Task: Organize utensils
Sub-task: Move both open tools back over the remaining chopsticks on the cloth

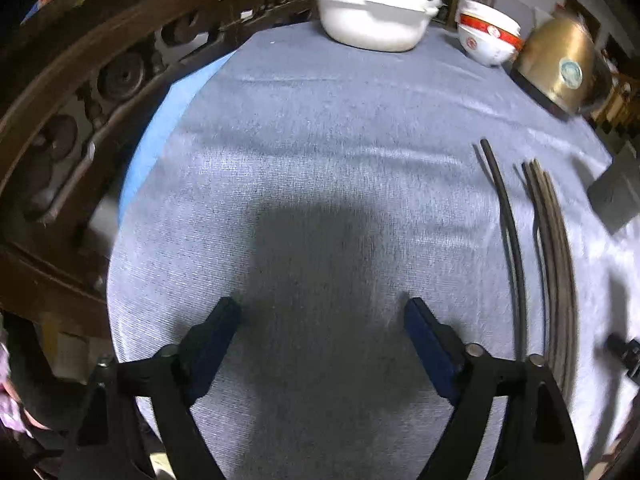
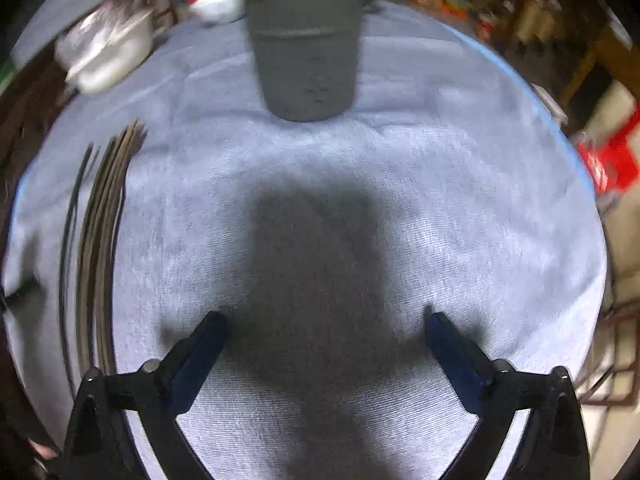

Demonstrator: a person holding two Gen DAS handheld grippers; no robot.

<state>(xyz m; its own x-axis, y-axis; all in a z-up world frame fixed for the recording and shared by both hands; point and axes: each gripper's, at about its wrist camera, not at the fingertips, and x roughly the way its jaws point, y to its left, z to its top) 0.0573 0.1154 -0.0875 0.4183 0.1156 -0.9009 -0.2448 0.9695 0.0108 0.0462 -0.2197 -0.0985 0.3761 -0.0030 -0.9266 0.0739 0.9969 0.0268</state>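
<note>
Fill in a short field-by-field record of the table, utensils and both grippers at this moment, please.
surface: round table under a grey-blue cloth
utensils: dark chopsticks lying loose on the cloth, roughly side by side
holder: grey cup upright, apart from the chopsticks
other items: white basin, red-and-white bowls, brass-coloured kettle
left gripper: open, nothing between the jaws
right gripper: open, nothing between the jaws

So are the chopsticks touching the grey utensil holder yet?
Apart. The right wrist view shows the chopsticks lying at the left on the tablecloth, with bare cloth between them and the grey holder.
</note>
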